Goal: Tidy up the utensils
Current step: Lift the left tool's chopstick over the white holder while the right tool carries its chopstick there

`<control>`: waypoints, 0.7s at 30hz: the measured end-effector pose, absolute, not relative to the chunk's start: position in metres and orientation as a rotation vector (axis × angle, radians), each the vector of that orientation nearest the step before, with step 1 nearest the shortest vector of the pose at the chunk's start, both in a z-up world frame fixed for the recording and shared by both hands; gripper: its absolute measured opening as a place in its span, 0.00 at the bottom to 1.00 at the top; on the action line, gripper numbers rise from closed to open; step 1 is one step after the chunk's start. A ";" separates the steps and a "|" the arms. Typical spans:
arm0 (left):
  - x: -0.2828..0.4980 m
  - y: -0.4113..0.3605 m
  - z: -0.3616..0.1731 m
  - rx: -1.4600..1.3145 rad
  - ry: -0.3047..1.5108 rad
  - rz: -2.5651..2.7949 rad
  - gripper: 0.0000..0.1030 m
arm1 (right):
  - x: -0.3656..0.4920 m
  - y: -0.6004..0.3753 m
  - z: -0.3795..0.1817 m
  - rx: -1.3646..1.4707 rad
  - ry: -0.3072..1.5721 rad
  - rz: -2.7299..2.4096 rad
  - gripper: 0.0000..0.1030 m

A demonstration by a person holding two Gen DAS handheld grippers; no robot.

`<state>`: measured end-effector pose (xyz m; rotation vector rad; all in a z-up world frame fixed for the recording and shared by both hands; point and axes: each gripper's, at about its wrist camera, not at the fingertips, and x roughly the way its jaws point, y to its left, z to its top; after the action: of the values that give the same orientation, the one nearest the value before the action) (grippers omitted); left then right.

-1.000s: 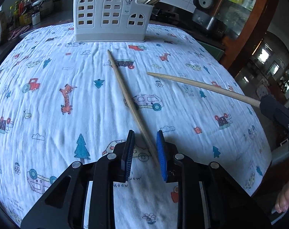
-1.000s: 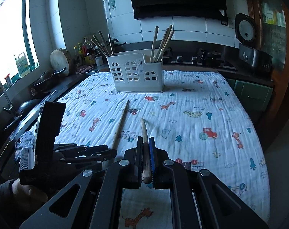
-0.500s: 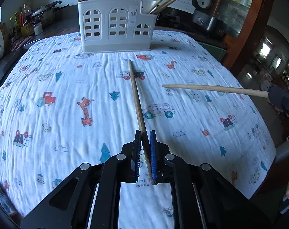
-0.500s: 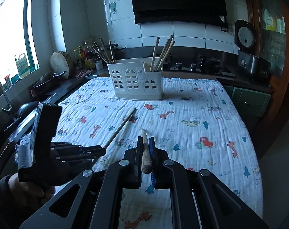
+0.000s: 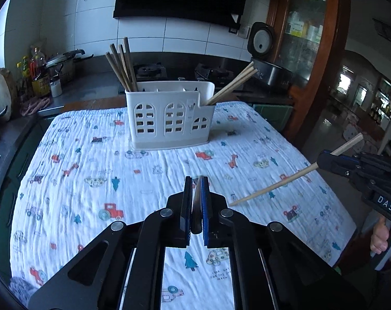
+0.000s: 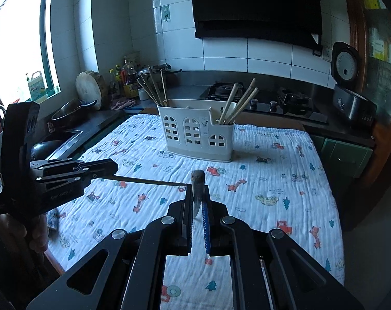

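Left wrist view: left gripper [image 5: 196,201] pinches a dark chopstick [image 5: 196,206] end-on, lifted clear of the printed cloth [image 5: 92,180]; right gripper [image 5: 324,161] at the right margin clamps a pale chopstick [image 5: 273,187] slanting down; white holder [image 5: 169,116] beyond, chopsticks in both end compartments. Right wrist view alone shows the dark chopstick's [image 6: 149,180] full length held level, and the window [image 6: 17,38]. A second ago that stick lay on the cloth between parted pads.

- White tiled wall [image 6: 247,54] behind a dark range hood [image 6: 257,5].
- Bright window [image 6: 17,41] on the left.
- Wooden glass-fronted cabinet [image 5: 306,33] on the right.
- Dark counter with a gas hob [image 6: 262,100].
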<state>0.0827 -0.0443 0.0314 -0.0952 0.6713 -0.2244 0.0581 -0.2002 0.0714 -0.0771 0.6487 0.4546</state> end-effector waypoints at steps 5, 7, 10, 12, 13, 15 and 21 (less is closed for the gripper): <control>0.100 -0.043 0.050 -0.066 0.657 -0.267 0.05 | 0.077 -0.191 0.095 -0.077 0.644 0.480 0.06; 0.108 -0.041 0.055 -0.056 0.661 -0.277 0.05 | 0.086 -0.187 0.106 -0.085 0.644 0.485 0.06; 0.121 -0.040 0.066 -0.041 0.663 -0.301 0.05 | 0.102 -0.182 0.123 -0.094 0.641 0.490 0.06; 0.129 -0.037 0.076 -0.033 0.658 -0.313 0.05 | 0.111 -0.180 0.133 -0.101 0.635 0.487 0.06; 0.133 -0.035 0.082 -0.029 0.652 -0.308 0.05 | 0.117 -0.180 0.140 -0.103 0.631 0.487 0.06; 0.142 -0.030 0.092 -0.039 0.644 -0.327 0.05 | 0.126 -0.179 0.149 -0.104 0.624 0.487 0.06; 0.160 -0.022 0.120 -0.037 0.617 -0.344 0.05 | 0.150 -0.176 0.169 -0.119 0.611 0.480 0.06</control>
<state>0.1603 -0.0219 0.1203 -0.0370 0.6172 -0.3438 0.1500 -0.1761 0.1688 -0.1190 0.6110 0.4801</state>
